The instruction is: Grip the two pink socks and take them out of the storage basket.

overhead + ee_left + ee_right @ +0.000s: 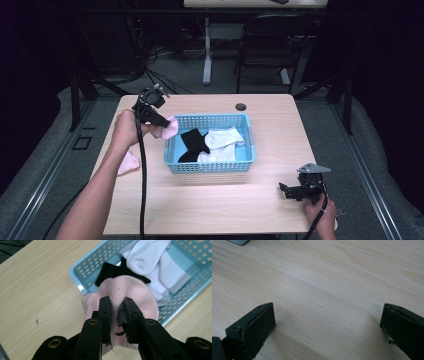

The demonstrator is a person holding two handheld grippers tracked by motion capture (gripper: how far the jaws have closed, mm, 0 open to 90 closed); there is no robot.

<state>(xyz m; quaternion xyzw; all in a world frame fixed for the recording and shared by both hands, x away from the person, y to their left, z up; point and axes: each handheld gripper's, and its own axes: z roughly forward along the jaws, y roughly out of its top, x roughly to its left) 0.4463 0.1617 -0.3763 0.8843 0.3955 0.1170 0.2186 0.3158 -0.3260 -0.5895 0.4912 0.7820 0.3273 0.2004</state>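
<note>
A second pink sock (129, 163) is seen lying flat on the light wood bench (210, 200) at its left side, partly hidden behind the person's left forearm. Just above it, the left gripper (161, 121) is held raised in the left hand (125, 129), at the left rim of the basket. Its jaws are drawn narrow and clamped on a pink sock (125, 293), which is bunched between them and bulges out beyond the tips; in the left gripper view the worn pad lining of the jaws is noted as torn and frayed. The pink sock is held over the corner of the blue perforated basket (210, 167), which is set on the middle of the bench. Inside the basket a black sock (194, 144) is laid toward the left and a white sock (222, 142) toward the right, the two touching and partly overlapped. Farther right, well apart from the basket, the right gripper (286, 191) is held low at the near right part of the bench by the right hand (320, 209). Its jaws are spread wide over bare wood, and nothing is held between them.
</note>
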